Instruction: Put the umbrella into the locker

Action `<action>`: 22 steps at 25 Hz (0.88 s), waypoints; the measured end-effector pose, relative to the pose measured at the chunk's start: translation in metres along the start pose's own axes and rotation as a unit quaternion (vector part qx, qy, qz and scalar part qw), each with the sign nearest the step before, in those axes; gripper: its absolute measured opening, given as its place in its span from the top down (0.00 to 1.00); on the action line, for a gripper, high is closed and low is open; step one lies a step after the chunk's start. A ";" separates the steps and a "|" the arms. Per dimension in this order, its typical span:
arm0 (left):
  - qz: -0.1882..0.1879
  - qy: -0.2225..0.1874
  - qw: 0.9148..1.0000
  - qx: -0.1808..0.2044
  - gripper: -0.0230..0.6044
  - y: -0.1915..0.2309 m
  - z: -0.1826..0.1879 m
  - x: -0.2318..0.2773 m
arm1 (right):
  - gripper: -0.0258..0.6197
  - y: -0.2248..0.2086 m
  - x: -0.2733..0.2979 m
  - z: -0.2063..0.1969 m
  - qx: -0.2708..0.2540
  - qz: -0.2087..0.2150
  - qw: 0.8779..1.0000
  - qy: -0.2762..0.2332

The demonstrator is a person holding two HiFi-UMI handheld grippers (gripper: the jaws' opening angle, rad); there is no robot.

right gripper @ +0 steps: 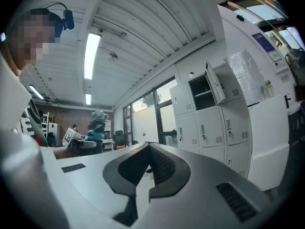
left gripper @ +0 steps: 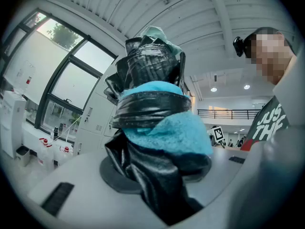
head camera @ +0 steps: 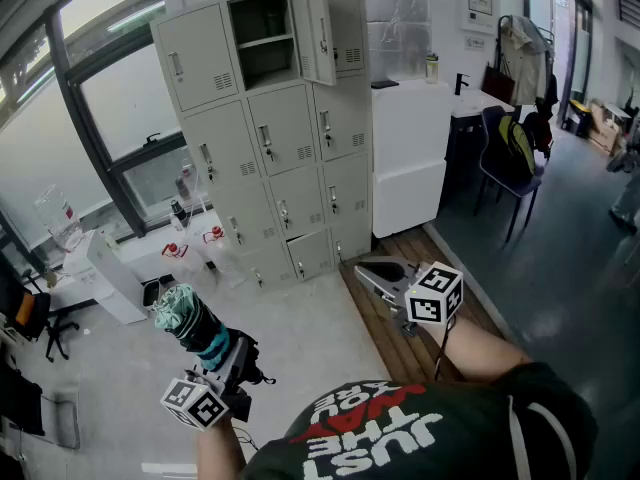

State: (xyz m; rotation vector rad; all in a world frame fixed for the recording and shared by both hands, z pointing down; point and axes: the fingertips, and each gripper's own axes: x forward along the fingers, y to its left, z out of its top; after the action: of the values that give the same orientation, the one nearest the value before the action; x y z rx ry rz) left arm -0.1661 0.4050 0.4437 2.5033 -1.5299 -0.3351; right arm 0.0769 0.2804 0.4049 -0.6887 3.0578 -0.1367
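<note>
A folded black and teal umbrella (head camera: pixel 190 320) stands tilted up out of my left gripper (head camera: pixel 217 348), whose jaws are shut on its lower end. In the left gripper view the umbrella (left gripper: pixel 152 109) fills the middle, clamped between the grey jaws of the left gripper (left gripper: pixel 157 175). The grey locker bank (head camera: pixel 270 138) stands ahead across the floor, with one top compartment (head camera: pixel 262 43) open and its door (head camera: pixel 335 28) swung right. My right gripper (head camera: pixel 375 273) is held level at the right, shut and empty. The right gripper view shows the right gripper (right gripper: pixel 148 146), the open compartment (right gripper: pixel 202 92) and the umbrella (right gripper: pixel 97 123).
A white cabinet (head camera: pixel 410 158) stands right of the lockers, with a dark chair and bag (head camera: pixel 510 153) beyond it. A white box (head camera: pixel 110 278), bottles and small items lie by the window at left. Wooden flooring (head camera: pixel 400 268) runs under my right gripper.
</note>
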 end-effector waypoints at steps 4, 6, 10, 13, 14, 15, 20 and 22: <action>0.012 0.002 1.000 -0.011 0.67 -0.004 0.003 0.002 | 0.91 -0.003 -0.002 0.001 -0.002 -0.002 1.000 0.001; 0.012 0.003 1.000 -0.010 0.67 -0.005 0.004 0.003 | 0.91 -0.005 -0.003 0.003 -0.002 -0.002 1.000 0.001; 0.011 0.004 1.000 -0.009 0.67 -0.008 0.005 0.010 | 0.91 -0.009 -0.004 0.004 -0.001 0.001 1.000 0.003; 0.012 0.008 1.000 -0.008 0.67 -0.011 0.004 0.017 | 0.91 -0.016 -0.007 0.004 0.009 0.003 1.000 0.002; 0.012 0.008 1.000 -0.008 0.67 -0.013 0.004 0.020 | 0.91 -0.019 -0.008 0.005 0.013 0.001 1.000 0.000; 0.012 0.008 1.000 -0.008 0.67 -0.014 0.004 0.023 | 0.91 -0.023 -0.010 0.006 0.015 -0.002 1.000 -0.001; 0.016 0.004 1.000 -0.005 0.67 -0.029 0.003 0.045 | 0.91 -0.046 -0.028 0.011 0.008 -0.007 1.000 0.004; 0.018 0.002 1.000 -0.006 0.67 -0.039 0.000 0.058 | 0.91 -0.057 -0.039 0.013 0.004 -0.007 1.000 0.006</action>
State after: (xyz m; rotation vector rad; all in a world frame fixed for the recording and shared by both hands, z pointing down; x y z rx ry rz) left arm -0.1077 0.3708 0.4276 2.4638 -1.5641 -0.3318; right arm 0.1366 0.2445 0.3966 -0.7104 3.0632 -0.1532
